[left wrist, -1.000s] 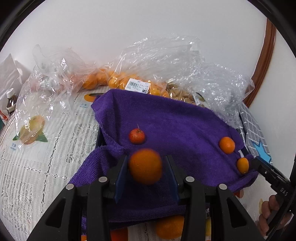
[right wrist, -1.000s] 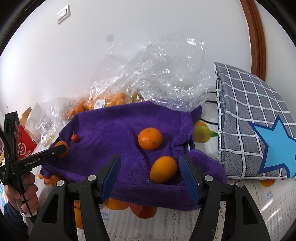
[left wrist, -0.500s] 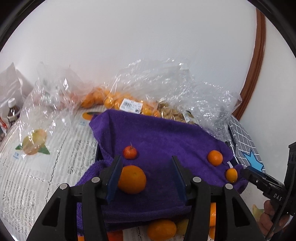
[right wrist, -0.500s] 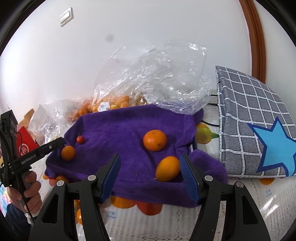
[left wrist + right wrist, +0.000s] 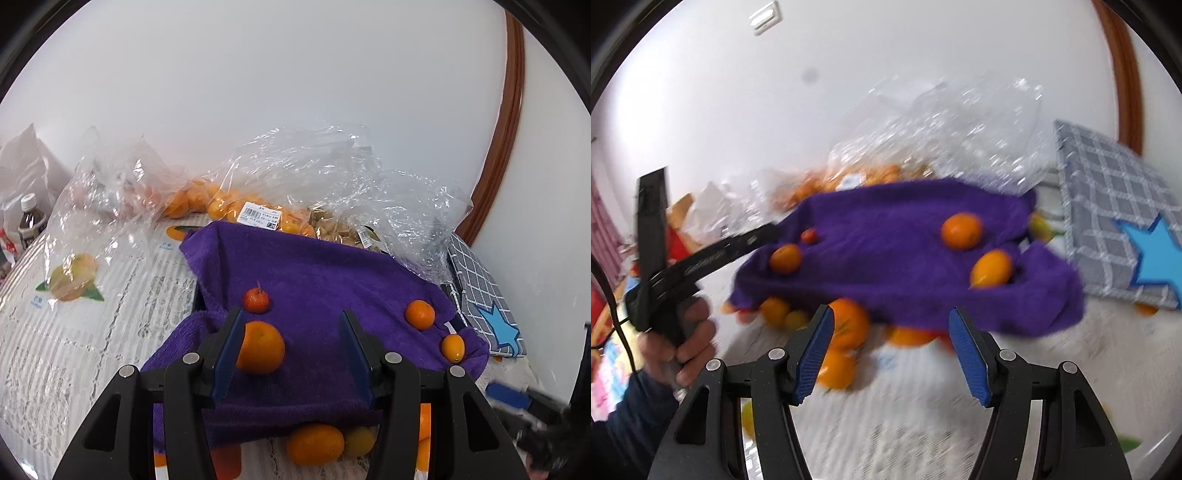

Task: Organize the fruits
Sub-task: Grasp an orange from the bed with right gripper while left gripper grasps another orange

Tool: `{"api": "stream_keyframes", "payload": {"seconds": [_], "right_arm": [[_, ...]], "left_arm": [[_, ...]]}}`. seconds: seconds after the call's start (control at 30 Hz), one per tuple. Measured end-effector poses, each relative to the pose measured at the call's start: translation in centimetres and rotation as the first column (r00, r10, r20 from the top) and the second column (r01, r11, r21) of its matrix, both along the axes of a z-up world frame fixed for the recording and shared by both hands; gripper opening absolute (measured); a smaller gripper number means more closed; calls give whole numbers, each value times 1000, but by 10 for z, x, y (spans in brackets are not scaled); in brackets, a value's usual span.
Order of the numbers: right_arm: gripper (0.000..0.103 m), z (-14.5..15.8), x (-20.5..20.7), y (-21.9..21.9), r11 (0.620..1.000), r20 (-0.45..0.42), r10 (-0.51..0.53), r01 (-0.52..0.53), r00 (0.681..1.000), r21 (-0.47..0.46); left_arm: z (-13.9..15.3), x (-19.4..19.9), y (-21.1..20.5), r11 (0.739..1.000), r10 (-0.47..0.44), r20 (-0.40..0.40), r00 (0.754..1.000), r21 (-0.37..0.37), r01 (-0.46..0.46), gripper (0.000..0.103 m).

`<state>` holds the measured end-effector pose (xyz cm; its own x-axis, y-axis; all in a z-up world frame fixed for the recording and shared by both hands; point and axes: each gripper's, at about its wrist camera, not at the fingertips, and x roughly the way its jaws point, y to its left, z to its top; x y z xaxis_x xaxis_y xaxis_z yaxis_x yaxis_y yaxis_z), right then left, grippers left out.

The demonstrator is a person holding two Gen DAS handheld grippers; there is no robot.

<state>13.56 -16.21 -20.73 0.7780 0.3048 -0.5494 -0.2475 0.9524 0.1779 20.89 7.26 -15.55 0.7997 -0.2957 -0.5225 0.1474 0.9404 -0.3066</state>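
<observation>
A purple towel (image 5: 325, 288) drapes over a raised box on the table. On it lie a large orange (image 5: 260, 347), a small red fruit (image 5: 256, 300), a round orange (image 5: 419, 314) and an oval kumquat (image 5: 453, 348). My left gripper (image 5: 291, 350) is open just above the towel, its left finger beside the large orange. My right gripper (image 5: 892, 350) is open and empty, low in front of the towel (image 5: 905, 251). The right wrist view is blurred. More oranges (image 5: 846, 328) lie at the towel's front edge.
Clear plastic bags (image 5: 321, 184) with oranges and nuts lie behind the towel. A grey checked cushion (image 5: 1115, 229) with a blue star is to the right. A bottle (image 5: 31, 221) stands far left. Loose fruit (image 5: 316, 443) lies on the lace tablecloth (image 5: 74, 332).
My left gripper opened and let the large orange down onto the towel, then drew back. My right gripper pulled back and down from the towel, still open.
</observation>
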Motion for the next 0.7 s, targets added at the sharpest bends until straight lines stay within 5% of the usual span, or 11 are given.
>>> {"api": "stream_keyframes", "payload": {"seconds": [0.33, 0.5, 0.7], "right_arm": [[42, -26, -4, 44, 991, -115, 90, -101, 989, -85], [34, -39, 7, 53, 984, -169, 83, -107, 982, -142], [32, -34, -1, 41, 990, -134, 63, -79, 989, -117]], "left_arm": [[-4, -44, 20, 999, 43, -3, 999, -5, -43, 50], [-8, -52, 20, 1000, -1, -35, 999, -9, 1, 49], [-12, -52, 8, 996, -85, -62, 994, -14, 84, 49]]}}
